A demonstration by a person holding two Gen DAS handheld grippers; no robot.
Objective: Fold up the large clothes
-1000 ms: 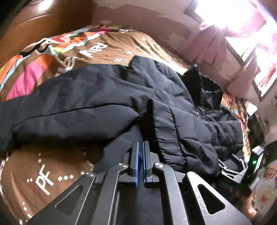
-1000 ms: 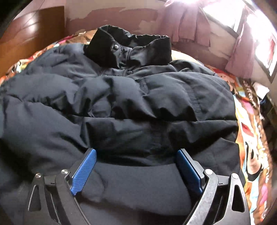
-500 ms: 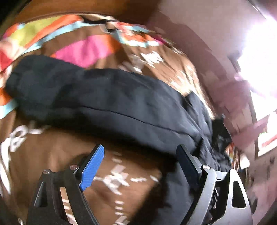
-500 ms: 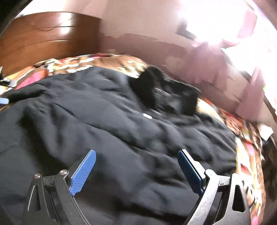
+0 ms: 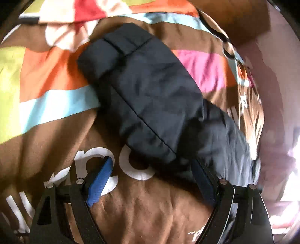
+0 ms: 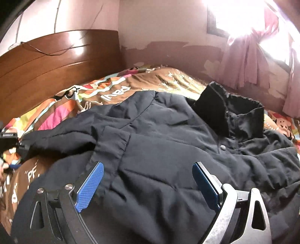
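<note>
So I'm holding both wide open: left hand-held gripper (image 5: 150, 178) hovering by the jacket sleeve (image 5: 142, 93) at frame center, right hand-held gripper (image 6: 148, 182) over the black jacket (image 6: 168, 150) body.

A wooden headboard (image 6: 56, 62) stands far left against pale pink walls (image 6: 159, 22). Far right, a bright window (image 6: 234, 16) glares behind pink curtains (image 6: 243, 62). A brown, multicoloured bedspread (image 6: 150, 78) covers the bed.
</note>
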